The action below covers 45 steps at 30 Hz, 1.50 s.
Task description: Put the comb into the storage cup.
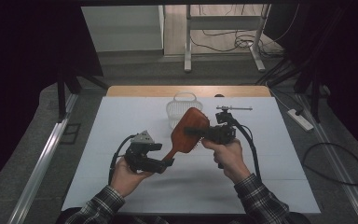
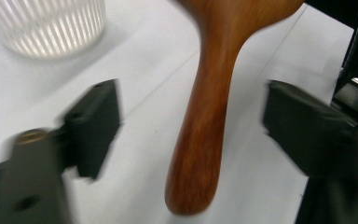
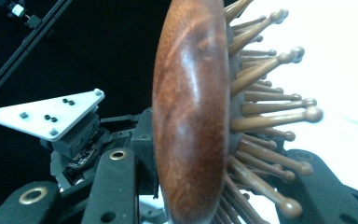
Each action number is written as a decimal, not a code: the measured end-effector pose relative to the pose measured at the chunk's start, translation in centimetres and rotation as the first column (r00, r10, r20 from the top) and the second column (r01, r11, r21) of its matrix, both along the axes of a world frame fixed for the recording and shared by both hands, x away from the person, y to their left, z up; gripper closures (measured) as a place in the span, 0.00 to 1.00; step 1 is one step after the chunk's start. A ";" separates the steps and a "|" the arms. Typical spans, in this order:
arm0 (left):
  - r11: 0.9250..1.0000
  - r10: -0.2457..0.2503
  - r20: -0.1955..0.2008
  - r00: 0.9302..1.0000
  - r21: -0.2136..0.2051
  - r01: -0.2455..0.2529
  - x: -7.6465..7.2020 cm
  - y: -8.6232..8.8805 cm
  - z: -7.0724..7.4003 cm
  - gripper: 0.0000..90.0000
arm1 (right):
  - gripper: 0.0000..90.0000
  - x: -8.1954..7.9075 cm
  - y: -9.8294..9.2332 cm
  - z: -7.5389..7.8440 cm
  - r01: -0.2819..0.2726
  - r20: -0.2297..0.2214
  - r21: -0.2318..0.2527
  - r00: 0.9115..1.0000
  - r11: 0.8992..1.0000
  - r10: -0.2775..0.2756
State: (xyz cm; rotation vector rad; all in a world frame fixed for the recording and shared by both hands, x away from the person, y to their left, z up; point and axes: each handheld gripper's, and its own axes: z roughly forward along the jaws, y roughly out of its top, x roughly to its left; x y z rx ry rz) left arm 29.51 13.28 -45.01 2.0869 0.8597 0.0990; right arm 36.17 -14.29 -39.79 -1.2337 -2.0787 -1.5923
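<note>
While my right gripper (image 1: 204, 134) is clamping the head of the wooden hairbrush (image 1: 186, 132), one jaw on the smooth back and the other in among the bristles, my left gripper (image 1: 164, 162) is standing wide open around the handle, its jaws well clear on either side and touching nothing. The brush is hanging in the air above the white bench (image 1: 121, 121), head up toward the far side and handle slanting down toward my left hand (image 1: 126, 177). In the left gripper view the handle (image 2: 200, 140) is running straight down between the two open jaws.

I am judging this as a hand-over: the brush is passing from left to right, and the right side is now carrying all of it. The white basket (image 1: 182, 109) is sitting just behind the brush on the bench, and I am taking that as where the brush is going.

Next, I am thinking the left gripper needs to back away from the handle without knocking it. Then the right one needs to swing the brush over the basket rim, keeping its grip firm, since the bristles are giving one jaw an uneven seat.
</note>
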 end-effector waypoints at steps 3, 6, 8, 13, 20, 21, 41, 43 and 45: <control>1.000 0.003 -0.024 1.000 0.012 -0.003 0.1 0.4 -0.2 0.10 | 0.62 0.0 -0.2 0.2 0.005 0.013 -0.004 1.000 1.000 -0.005; 1.000 0.002 -0.026 1.000 0.021 -0.001 0.1 0.9 -0.2 0.05 | 0.62 0.0 -0.3 0.5 0.012 0.033 -0.014 0.999 1.000 -0.011; 0.999 0.016 -0.010 1.000 0.033 -0.016 -0.1 1.3 -0.1 0.04 | 0.62 0.0 -0.4 0.6 0.016 0.045 -0.020 0.999 1.000 -0.015; 0.999 0.044 -0.011 0.999 0.018 -0.044 -0.4 2.8 -0.1 0.00 | 0.62 0.0 -0.5 0.9 0.020 0.062 -0.032 0.998 0.999 -0.018; 0.998 0.049 0.030 0.998 0.037 -0.050 -1.4 4.1 -0.6 0.00 | 0.62 0.1 -0.7 1.3 0.034 0.085 -0.042 0.996 0.999 -0.030; 0.998 0.047 0.031 0.998 0.034 -0.048 -1.5 4.3 -0.6 0.00 | 0.62 0.1 -0.7 1.4 0.037 0.087 -0.045 0.996 0.998 -0.032; 0.990 0.138 0.065 0.988 0.032 -0.141 -4.6 8.6 -1.5 0.00 | 0.62 1.2 -1.9 2.3 0.098 0.117 -0.034 0.989 0.995 -0.094; 0.989 0.145 0.061 0.988 0.034 -0.147 -4.9 8.9 -1.6 0.00 | 0.62 1.3 -2.0 2.5 0.103 0.120 -0.029 0.988 0.994 -0.099; 0.988 0.149 0.058 0.987 0.034 -0.151 -5.1 9.1 -1.7 0.00 | 0.61 1.5 -2.0 2.6 0.111 0.118 -0.028 0.987 0.993 -0.107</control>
